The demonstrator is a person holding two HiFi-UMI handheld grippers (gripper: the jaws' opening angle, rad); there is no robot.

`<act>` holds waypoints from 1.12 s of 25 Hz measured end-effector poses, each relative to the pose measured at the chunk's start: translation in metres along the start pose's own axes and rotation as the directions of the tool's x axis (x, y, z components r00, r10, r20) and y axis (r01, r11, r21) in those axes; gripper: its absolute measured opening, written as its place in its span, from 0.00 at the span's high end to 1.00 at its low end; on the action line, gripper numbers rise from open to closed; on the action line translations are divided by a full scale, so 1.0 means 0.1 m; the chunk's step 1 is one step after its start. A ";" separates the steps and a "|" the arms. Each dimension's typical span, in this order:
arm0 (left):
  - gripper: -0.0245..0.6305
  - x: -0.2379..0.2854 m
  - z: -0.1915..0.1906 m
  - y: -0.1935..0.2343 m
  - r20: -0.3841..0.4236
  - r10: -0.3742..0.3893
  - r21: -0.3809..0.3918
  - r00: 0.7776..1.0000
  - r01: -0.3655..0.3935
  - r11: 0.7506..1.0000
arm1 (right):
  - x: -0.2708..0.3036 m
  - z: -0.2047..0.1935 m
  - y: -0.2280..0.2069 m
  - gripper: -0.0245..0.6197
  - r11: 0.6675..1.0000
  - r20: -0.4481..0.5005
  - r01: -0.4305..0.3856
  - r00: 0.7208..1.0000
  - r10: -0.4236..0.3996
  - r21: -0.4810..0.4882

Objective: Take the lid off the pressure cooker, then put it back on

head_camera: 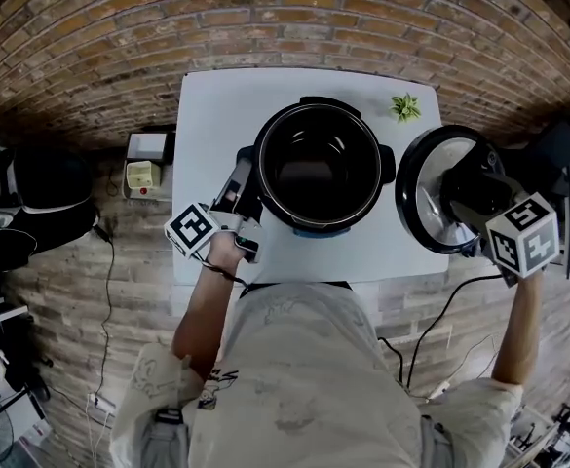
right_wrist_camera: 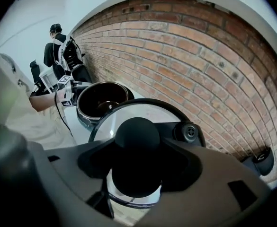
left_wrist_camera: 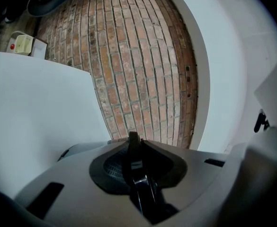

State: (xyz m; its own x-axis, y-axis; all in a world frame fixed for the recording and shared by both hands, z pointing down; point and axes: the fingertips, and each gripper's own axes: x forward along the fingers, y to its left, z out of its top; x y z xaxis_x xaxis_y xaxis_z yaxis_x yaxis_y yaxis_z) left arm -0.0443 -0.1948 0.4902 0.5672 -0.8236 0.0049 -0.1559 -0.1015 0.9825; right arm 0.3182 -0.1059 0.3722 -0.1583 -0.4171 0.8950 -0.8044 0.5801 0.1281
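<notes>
The black pressure cooker pot [head_camera: 319, 169] stands open on the white table [head_camera: 216, 105], its dark inside bare. My left gripper [head_camera: 247, 175] lies level at the pot's left side, shut on the thin black side handle [left_wrist_camera: 134, 150]. My right gripper [head_camera: 475, 198] is off the table's right edge, shut on the round black knob [right_wrist_camera: 137, 134] of the lid [head_camera: 438, 188]. The lid hangs tilted in the air, apart from the pot, with its silvery face and black rim [right_wrist_camera: 143, 103] showing. The pot [right_wrist_camera: 102, 98] shows below and beyond the lid in the right gripper view.
A small green plant [head_camera: 405, 106] sits at the table's back right corner. A beige box with a red button [head_camera: 140, 174] stands left of the table. A black cord [head_camera: 440, 320] hangs from the front edge. Brick floor surrounds the table; another person [right_wrist_camera: 58, 46] stands far off.
</notes>
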 end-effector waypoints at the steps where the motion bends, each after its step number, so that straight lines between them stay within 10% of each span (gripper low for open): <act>1: 0.83 0.01 0.00 -0.01 0.001 -0.009 -0.001 1.000 0.009 1.000 | -0.05 0.11 0.03 0.51 1.000 0.019 -0.010 1.000 0.010 -0.016; 15: 0.83 0.00 -0.01 0.03 -0.001 0.016 0.026 1.000 -0.016 1.000 | 0.51 1.27 1.10 0.51 0.924 -0.006 -0.310 0.949 0.317 -0.226; 28: 0.83 -0.02 0.00 0.02 0.001 0.016 0.019 1.000 -0.016 1.000 | 1.07 1.66 1.54 0.51 0.883 -0.153 -0.397 0.917 0.368 -0.249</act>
State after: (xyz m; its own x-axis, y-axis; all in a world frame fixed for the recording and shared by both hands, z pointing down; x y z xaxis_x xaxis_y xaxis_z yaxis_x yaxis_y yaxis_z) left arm -0.0454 -0.1932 0.4921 0.5639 -0.8256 0.0205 -0.1806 -0.0990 0.9786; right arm 0.0823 -0.1779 0.4169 -0.3539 -0.0617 0.9333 -0.5050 0.8525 -0.1351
